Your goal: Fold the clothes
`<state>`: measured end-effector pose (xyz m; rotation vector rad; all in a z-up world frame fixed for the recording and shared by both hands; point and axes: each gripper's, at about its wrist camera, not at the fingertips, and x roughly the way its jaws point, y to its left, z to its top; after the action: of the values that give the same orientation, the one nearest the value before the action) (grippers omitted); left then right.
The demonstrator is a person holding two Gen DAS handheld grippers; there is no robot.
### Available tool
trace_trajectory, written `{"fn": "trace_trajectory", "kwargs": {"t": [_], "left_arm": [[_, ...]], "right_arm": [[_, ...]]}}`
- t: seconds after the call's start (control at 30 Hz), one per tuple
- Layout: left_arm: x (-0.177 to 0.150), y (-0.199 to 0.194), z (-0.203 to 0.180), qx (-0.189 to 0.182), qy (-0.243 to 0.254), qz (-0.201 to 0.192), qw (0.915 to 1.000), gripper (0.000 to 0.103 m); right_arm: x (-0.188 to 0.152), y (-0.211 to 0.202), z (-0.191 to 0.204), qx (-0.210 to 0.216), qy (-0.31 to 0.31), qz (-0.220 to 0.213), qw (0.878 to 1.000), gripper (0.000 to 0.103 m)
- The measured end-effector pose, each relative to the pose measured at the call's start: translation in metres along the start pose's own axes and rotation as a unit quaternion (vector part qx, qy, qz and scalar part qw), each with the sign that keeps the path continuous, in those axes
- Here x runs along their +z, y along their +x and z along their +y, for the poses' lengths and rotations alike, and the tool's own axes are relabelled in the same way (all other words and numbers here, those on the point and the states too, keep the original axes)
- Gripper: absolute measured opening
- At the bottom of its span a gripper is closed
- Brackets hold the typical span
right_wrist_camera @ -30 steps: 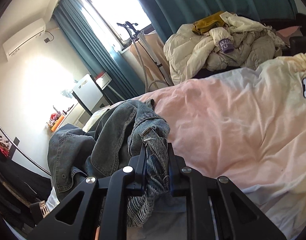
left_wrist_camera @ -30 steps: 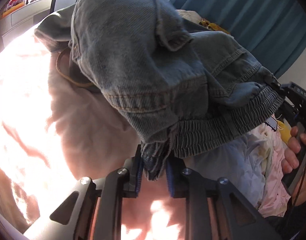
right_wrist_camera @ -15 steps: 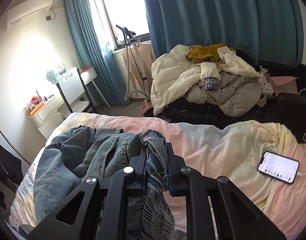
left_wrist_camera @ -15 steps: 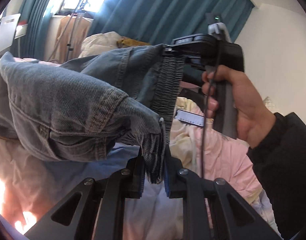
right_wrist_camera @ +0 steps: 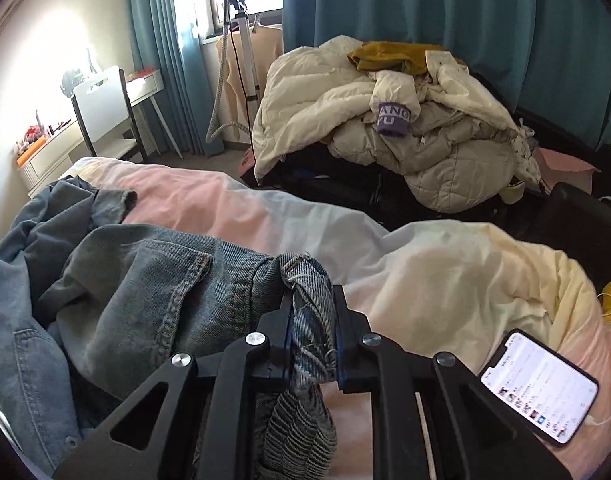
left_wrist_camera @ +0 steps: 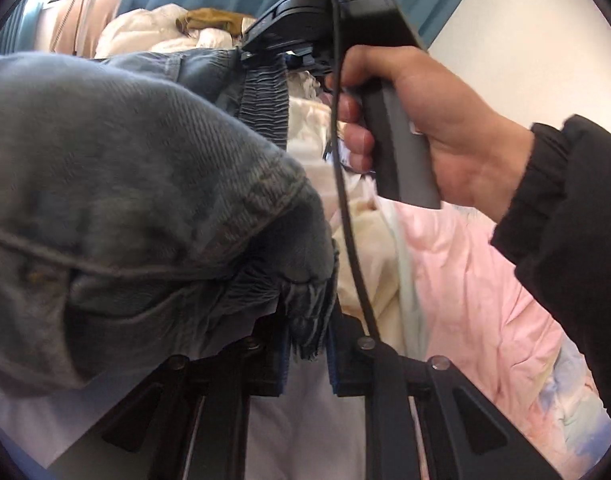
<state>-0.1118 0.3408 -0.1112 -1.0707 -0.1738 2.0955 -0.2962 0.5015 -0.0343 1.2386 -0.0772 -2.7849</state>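
Each hand-held gripper, left (left_wrist_camera: 308, 336) and right (right_wrist_camera: 312, 336), is clamped on the denim jacket (right_wrist_camera: 153, 292) over a pink-sheeted bed (right_wrist_camera: 425, 280) (phone (right_wrist_camera: 539, 386) lying there); teal curtains (right_wrist_camera: 465, 8) behind.

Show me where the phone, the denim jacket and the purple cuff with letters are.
phone (right_wrist_camera: 539, 386): right wrist view, middle of its lit screen.
denim jacket (right_wrist_camera: 153, 280): right wrist view, on the flat panel left of the gripper.
purple cuff (right_wrist_camera: 392, 118): right wrist view, on the lettered band of the cream sleeve.

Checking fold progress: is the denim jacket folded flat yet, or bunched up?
Bunched up. The denim jacket hangs crumpled between the left gripper and right gripper, both clamped on its ribbed hem.
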Motion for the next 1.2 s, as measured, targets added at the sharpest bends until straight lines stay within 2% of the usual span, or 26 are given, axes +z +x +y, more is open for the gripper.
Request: {"fn": "trace_trajectory", "kwargs": {"t": [0.07, 0.17, 0.27, 0.37, 0.43, 0.47, 0.53, 0.57, 0.6, 0.67, 0.83, 0.97, 1.1, 1.2], "left_arm": [[-0.003, 0.007, 0.008, -0.006, -0.003, 0.014, 0.9999, 0.015], [-0.004, 0.002, 0.015, -0.010, 0.007, 0.010, 0.9999, 0.015], [-0.002, -0.013, 0.016, -0.016, 0.022, 0.001, 0.9996, 0.015], [-0.001, -0.029, 0.018, -0.019, 0.023, 0.006, 0.9995, 0.016], [-0.003, -0.043, 0.017, -0.013, 0.030, 0.006, 0.9995, 0.021], [-0.004, -0.051, 0.017, -0.010, 0.036, 0.008, 0.9993, 0.022], [-0.006, -0.067, 0.015, -0.007, 0.048, 0.012, 0.9988, 0.028], [-0.019, -0.083, 0.013, -0.004, 0.053, 0.013, 0.9985, 0.029], [-0.019, -0.091, 0.014, 0.002, 0.057, 0.008, 0.9983, 0.031], [-0.013, -0.105, 0.016, 0.016, 0.066, -0.004, 0.9977, 0.032], [-0.019, -0.175, 0.024, 0.044, 0.080, -0.036, 0.9952, 0.036], [0.004, -0.180, 0.044, 0.069, 0.100, -0.062, 0.9907, 0.036], [-0.011, -0.244, 0.060, 0.108, 0.111, -0.071, 0.9854, 0.036], [-0.009, -0.266, 0.090, 0.140, 0.091, -0.075, 0.9831, 0.036]], "right_arm": [[-0.009, 0.019, -0.013, 0.018, 0.024, -0.003, 1.000, 0.014], [-0.022, 0.041, -0.019, 0.027, 0.030, -0.007, 0.999, 0.015], [-0.028, 0.044, -0.020, 0.037, 0.036, -0.017, 0.999, 0.017], [-0.029, 0.033, -0.022, 0.040, 0.048, -0.020, 0.998, 0.025], [-0.030, 0.023, -0.018, 0.040, 0.045, -0.020, 0.998, 0.029], [-0.031, 0.016, -0.016, 0.040, 0.045, -0.021, 0.998, 0.033], [-0.034, -0.002, -0.010, 0.041, 0.047, -0.027, 0.998, 0.050], [-0.036, -0.011, -0.007, 0.041, 0.048, -0.029, 0.998, 0.052], [-0.037, -0.021, -0.003, 0.044, 0.048, -0.032, 0.997, 0.052], [-0.039, -0.041, 0.008, 0.049, 0.043, -0.037, 0.997, 0.052], [-0.044, -0.098, 0.041, 0.060, 0.032, -0.055, 0.996, 0.053], [-0.054, -0.133, 0.075, 0.075, 0.021, -0.063, 0.995, 0.053], [-0.064, -0.150, 0.118, 0.092, -0.006, -0.060, 0.994, 0.053], [-0.071, -0.153, 0.153, 0.110, -0.020, -0.056, 0.992, 0.053]]}}
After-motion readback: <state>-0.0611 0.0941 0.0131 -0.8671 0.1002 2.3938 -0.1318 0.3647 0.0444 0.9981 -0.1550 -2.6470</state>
